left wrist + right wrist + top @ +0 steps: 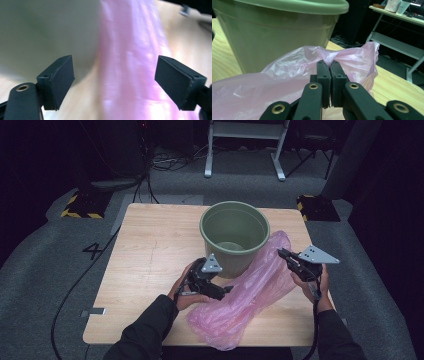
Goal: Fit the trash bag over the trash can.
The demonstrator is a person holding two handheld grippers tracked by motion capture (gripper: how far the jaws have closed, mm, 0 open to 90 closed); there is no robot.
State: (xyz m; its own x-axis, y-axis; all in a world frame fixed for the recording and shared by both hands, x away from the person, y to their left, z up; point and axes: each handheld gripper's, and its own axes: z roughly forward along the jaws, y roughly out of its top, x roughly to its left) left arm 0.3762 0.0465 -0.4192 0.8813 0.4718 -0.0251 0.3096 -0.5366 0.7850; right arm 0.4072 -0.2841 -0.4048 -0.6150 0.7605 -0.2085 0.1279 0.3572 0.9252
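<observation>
High view shows a pink plastic bag (248, 290) lying limp across the tabletop (150, 250), its far end leaning against the green plastic bucket (235, 237) and its near end hanging past the front edge. The right gripper (284, 254) is clenched on a pinch of the bag's film near its upper end, just beside the bucket; the right gripper view bears this out, with the jaws pressed together and the pink film bunched between them. The left gripper (229, 290) is released, its jaws standing wide with the bag running between them, and in the left gripper view neither pad (62, 80) touches the film (that picture is blurred, so how near the plastic lies to the pads I cannot tell). The likely trouble, as I judge it, comes from the film itself: it is thin and slippery, so a single pinch could slide out or tear if the right hand pulls hard. The left gripper could close on both layers at once and leave the mouth shut, or close on nothing. A tug sideways could also nudge the light, empty bucket across the wood. The trailing end could drag the bag off the edge. As for writing, a dark "4" (93, 251) is marked on the grey floor left of the tabletop; bag and bucket show no label.
</observation>
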